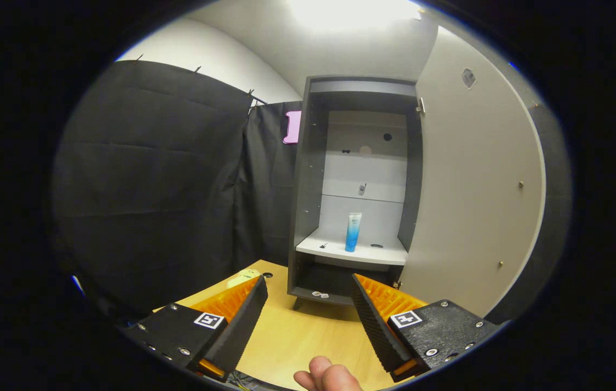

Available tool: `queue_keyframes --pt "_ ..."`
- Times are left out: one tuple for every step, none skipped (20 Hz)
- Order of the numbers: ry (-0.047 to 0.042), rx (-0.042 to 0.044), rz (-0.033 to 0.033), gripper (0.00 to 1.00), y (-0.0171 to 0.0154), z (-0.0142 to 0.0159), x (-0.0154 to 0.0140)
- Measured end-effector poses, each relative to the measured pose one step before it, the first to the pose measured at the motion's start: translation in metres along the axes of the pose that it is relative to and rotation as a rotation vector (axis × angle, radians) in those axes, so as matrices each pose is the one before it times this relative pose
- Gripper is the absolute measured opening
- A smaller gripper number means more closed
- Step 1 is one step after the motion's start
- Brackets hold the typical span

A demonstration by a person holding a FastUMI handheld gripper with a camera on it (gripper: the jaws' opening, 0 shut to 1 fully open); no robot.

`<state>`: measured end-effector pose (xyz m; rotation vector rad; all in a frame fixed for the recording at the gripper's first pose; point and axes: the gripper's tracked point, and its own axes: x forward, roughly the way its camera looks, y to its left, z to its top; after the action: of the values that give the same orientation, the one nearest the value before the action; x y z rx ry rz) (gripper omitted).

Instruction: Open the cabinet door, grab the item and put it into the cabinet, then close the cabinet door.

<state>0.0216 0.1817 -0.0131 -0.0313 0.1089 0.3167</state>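
Hovering wide and empty above the wooden worktop point(297, 336), claw point(308, 312) with nothing between its ribbed orange-backed fingers point(243, 320). Facing the dark grey cabinet point(305, 217) at twelve o'clock, well beyond the fingertips, standing on the far part of the worktop. Door point(471, 206) already swung fully open, hanging at about two o'clock from the cabinet, pale inner face turned this way, hinge point(421, 106) at its upper corner. Blue tube point(353, 232) standing upright on the white shelf point(340, 251) inside, roughly central, apart from the side walls, with small dark marks on the shelf at its nine and three o'clock. Judged from this: opening done, item placed, claw clear of the cabinet; closing step in hand and not yet done. A pale yellowish thing point(243, 278) partly hidden behind the left fingertip at ten o'clock; too little showing to name it. A person's fingertip point(327, 374) at six o'clock, under the claw.

Next move, as a judgement: swinging out toward three o'clock to get behind the door's free edge, which seems to run along its far right side, then pushing it round toward twelve o'clock until flush with the cabinet front. Wide fingers fine for a push; no grasp needed unless a handle serves better, and none is clearly visible from here. Care needed to keep clear of the tube while the door comes round, and to avoid shoving the whole cabinet along the worktop
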Motion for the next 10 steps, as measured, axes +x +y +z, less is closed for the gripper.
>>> queue_keyframes --pt "0.01869 0.01289 0.01433 0.95 -0.00969 -0.00474 -0.01418" --pt "0.01438 0.01298 0.01017 0.95 -0.01118 -0.00321 -0.01602" --pt "0.00414 0.01096 0.00229 0.95 -0.01269 -0.00165 -0.01625" --pt "-0.00133 0.01006 -0.00454 0.95 -0.01411 -0.00070 -0.01630" --pt "0.00059 0.00448 -0.00651 0.95 -0.01381 -0.00182 -0.01648" --pt "0.00250 0.00078 -0.00858 0.95 -0.01455 -0.00456 -0.01367" --pt "0.00130 -0.00323 -0.00850 0.95 -0.01513 -0.00352 -0.01375" --pt "-0.00255 -0.00679 -0.01590 0.95 -0.01626 -0.00298 -0.01077" --pt "-0.00753 -0.00522 -0.01849 0.95 -0.01688 -0.00061 -0.01041" --pt "-0.01069 -0.00268 -0.02745 0.95 -0.01903 0.00014 -0.00848"
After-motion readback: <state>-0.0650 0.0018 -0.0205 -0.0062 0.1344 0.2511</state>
